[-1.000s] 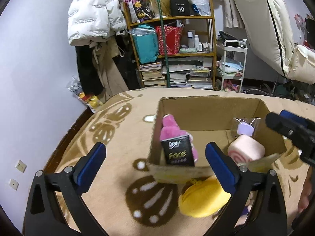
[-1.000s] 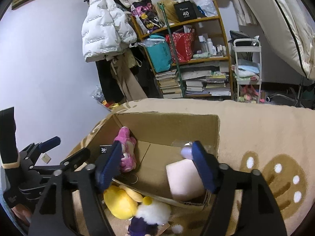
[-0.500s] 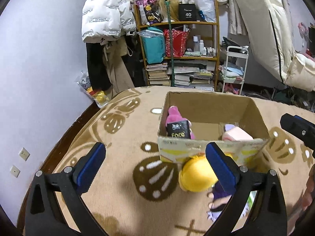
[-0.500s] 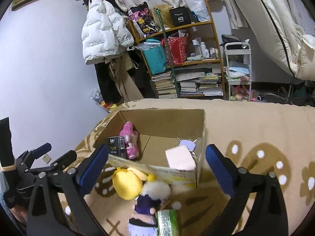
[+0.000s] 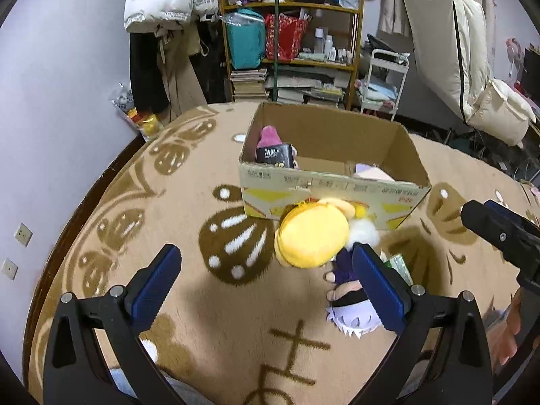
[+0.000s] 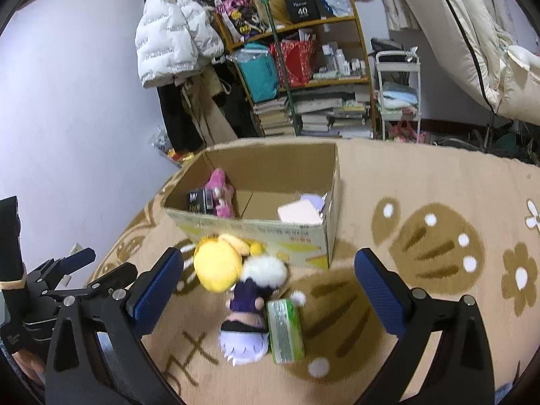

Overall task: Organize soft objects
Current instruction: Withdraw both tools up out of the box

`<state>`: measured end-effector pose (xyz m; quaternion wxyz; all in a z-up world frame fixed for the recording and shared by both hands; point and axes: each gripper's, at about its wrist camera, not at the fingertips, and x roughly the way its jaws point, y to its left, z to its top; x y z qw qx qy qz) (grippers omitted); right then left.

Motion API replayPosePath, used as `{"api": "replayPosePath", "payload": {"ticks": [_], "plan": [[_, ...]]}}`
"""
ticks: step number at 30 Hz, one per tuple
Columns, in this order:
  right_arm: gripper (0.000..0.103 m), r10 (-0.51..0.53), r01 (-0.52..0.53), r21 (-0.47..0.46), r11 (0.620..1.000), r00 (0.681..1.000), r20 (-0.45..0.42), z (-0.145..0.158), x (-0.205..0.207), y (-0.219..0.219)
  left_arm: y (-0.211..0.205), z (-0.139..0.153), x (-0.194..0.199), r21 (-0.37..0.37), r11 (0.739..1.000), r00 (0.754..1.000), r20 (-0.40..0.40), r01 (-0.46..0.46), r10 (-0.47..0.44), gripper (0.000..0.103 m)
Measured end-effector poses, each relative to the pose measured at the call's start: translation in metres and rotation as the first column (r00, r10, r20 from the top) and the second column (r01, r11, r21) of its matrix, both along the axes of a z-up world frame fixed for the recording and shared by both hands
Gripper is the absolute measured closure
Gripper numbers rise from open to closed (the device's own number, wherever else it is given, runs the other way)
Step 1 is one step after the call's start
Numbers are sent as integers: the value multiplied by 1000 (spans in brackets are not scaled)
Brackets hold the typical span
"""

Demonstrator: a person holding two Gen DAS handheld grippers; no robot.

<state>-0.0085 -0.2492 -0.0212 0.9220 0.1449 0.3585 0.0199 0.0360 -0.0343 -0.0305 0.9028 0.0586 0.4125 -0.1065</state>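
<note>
An open cardboard box (image 5: 334,189) (image 6: 256,229) stands on the patterned carpet. Inside lie a pink plush (image 6: 221,190), a black pack (image 6: 199,200) and a pink roll-shaped toy (image 6: 298,212). In front of the box lie a yellow plush (image 5: 312,236) (image 6: 217,265), a purple doll with white hair (image 6: 244,324) (image 5: 351,307) and a green tissue pack (image 6: 283,329). My left gripper (image 5: 266,287) is open and empty, held above the carpet short of the yellow plush. My right gripper (image 6: 268,292) is open and empty above the doll.
A shelf (image 6: 303,67) with books and bags, hanging coats (image 6: 175,33) and a small white cart (image 6: 398,91) stand behind the box. A folded mattress (image 5: 472,50) leans at the right. The carpet's edge (image 5: 101,175) runs along the left wall.
Both grippers have pulled back and up from the box. The toys in front of the box have come fully into view. Both stay open.
</note>
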Motion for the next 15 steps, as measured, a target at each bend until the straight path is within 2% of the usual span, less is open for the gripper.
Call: {"api": "replayPosePath", "payload": {"ticks": [8, 15], "plan": [[0, 2, -2, 2, 1000, 996, -85, -20, 7, -1, -11, -22, 10, -16, 999, 997, -66, 38, -39, 3], [0, -14, 24, 64, 998, 989, -148, -36, 15, -11, -29, -41, 15, -19, 996, 989, -117, 87, -89, 3]]}}
